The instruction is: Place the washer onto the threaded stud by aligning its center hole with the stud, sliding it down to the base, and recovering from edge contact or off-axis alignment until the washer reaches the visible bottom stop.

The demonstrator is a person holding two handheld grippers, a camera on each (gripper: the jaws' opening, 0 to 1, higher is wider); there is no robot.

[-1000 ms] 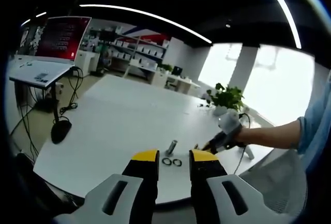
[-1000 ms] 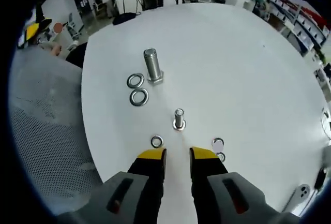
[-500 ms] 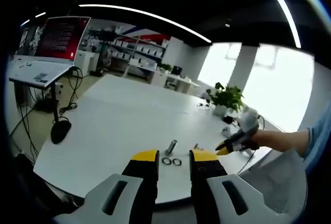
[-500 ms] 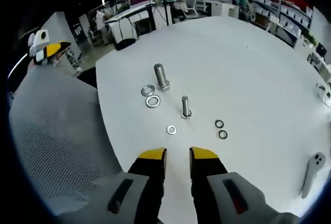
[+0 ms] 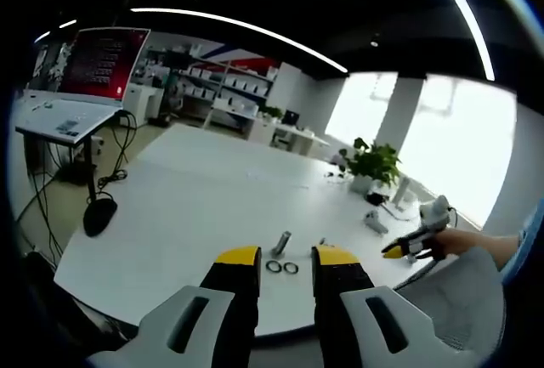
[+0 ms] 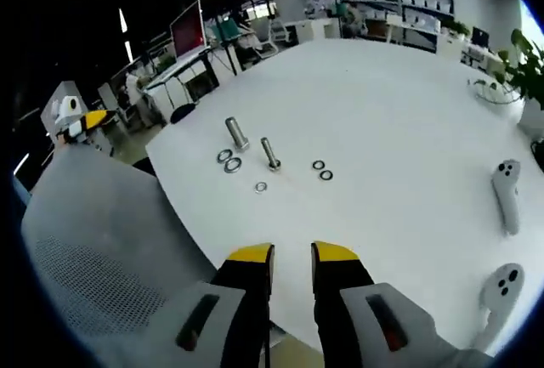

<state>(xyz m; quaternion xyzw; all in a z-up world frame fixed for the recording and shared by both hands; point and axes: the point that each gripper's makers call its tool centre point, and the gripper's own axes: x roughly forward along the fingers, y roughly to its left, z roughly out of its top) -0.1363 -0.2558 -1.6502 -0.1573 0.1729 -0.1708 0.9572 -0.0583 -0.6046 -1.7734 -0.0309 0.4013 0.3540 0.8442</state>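
Standing upright on the white table (image 6: 399, 104), the two studs are pointing their long axes straight up from the surface. In the right gripper view the larger stud (image 6: 235, 133) is sitting at about 11 o'clock from the slimmer stud (image 6: 269, 154), and both are resting on their heads. Two big washers (image 6: 228, 160) are lying flat and touching each other just beside the larger stud. A small washer (image 6: 261, 187) is lying flat near the slimmer stud, at its 7 o'clock, apart from it. Two dark rings (image 6: 322, 170) are lying at 3 o'clock from the slimmer stud.

The right gripper (image 6: 291, 255) is hovering well apart from these parts, its jaws slightly parted and holding nothing. The left gripper (image 5: 285, 256) is also keeping a narrow gap between its jaws with nothing in it; in its own view the big washers (image 5: 282, 266) are showing between the jaw tips, with the larger stud (image 5: 281, 241) just above them. Two white controllers (image 6: 507, 194) are lying at the table's right side.
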